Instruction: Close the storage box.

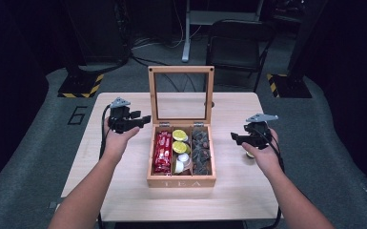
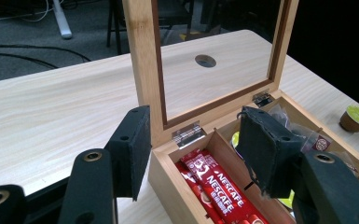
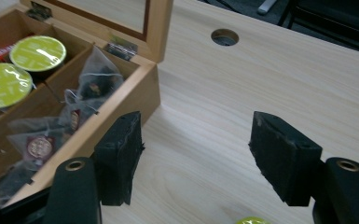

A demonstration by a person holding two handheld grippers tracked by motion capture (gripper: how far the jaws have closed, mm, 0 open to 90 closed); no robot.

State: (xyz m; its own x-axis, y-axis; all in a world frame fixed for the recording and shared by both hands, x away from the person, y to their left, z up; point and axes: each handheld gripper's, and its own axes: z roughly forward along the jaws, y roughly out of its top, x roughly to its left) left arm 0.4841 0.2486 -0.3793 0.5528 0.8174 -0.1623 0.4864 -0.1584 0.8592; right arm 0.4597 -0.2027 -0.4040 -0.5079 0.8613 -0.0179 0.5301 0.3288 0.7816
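Wooden tea box (image 1: pixel 181 181) at table centre, glass lid upright. Left gripper (image 1: pixel 140 120) hovers at the box's 10 o'clock, jaws apart, nothing between them. Right gripper (image 1: pixel 238 138) at the box's 3 o'clock, jaws gaping, empty. Green-topped capsule (image 1: pixel 250 154) sits on the table just under the right hand, near 4 o'clock.
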